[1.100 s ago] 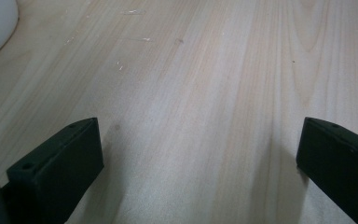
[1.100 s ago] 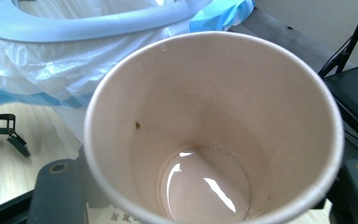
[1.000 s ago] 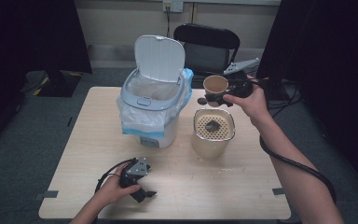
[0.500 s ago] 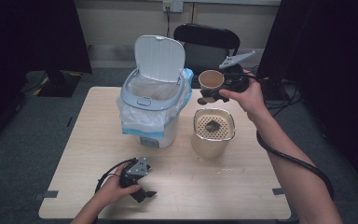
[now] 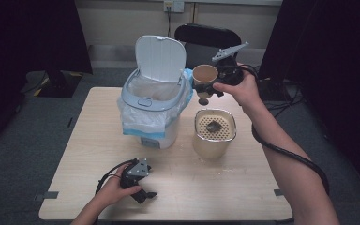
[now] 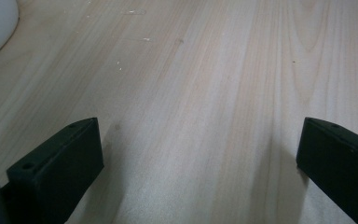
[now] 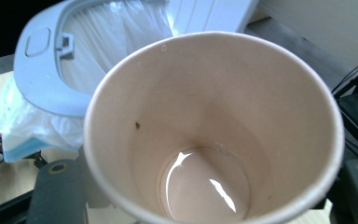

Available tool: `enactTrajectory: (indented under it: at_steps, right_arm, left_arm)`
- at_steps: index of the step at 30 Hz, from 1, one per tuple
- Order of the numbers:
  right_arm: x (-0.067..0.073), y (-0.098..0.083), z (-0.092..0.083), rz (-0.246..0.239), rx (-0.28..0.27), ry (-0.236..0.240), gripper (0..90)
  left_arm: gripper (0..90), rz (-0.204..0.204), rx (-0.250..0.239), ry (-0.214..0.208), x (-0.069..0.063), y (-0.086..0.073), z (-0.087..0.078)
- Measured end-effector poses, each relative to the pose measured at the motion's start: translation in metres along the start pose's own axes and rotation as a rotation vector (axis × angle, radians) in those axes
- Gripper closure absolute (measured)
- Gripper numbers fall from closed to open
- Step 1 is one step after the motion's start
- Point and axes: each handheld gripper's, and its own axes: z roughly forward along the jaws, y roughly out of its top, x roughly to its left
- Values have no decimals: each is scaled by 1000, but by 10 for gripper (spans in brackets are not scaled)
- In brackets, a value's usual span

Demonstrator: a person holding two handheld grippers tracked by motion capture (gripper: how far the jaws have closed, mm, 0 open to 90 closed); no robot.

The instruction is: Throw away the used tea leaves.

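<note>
A pale wooden counter (image 5: pixel 243 187) carries a white bin (image 5: pixel 152 112) with its lid up near the far left, a perforated-top canister (image 5: pixel 214 136) beside it, and the left gripper (image 5: pixel 145 194) resting by the near edge.

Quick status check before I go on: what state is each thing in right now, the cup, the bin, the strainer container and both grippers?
paper cup: held in the air beside the bin, nearly empty, wet shine at the bottom.
trash bin: lid up, white liner inside.
strainer container: upright on the table, a dark lump on its perforated top.
right gripper: shut on the paper cup.
left gripper: open, nothing between the jaws, low over the table.
</note>
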Motion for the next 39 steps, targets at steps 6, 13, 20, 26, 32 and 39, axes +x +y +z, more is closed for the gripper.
enactTrajectory:
  at_steps: [6,13,20,26,32,39]
  right_arm:
    - [5,12,2,-17,-1,7,263]
    - [7,24,1,-25,-11,8,262]
    - [8,35,3,-21,-28,18,262]
    - [13,46,12,-21,-24,25,262]
    - [20,58,22,-35,-32,37,261]
    - [27,63,37,-40,-25,55,260]
  left_arm:
    - [0,1,1,1,0,0,0]
    - [0,1,1,1,0,0,0]
    - [0,-5,0,-3,0,0,0]
    - [0,-5,0,-3,0,0,0]
    - [0,-4,5,-1,0,0,0]
    - [0,-5,0,-3,0,0,0]
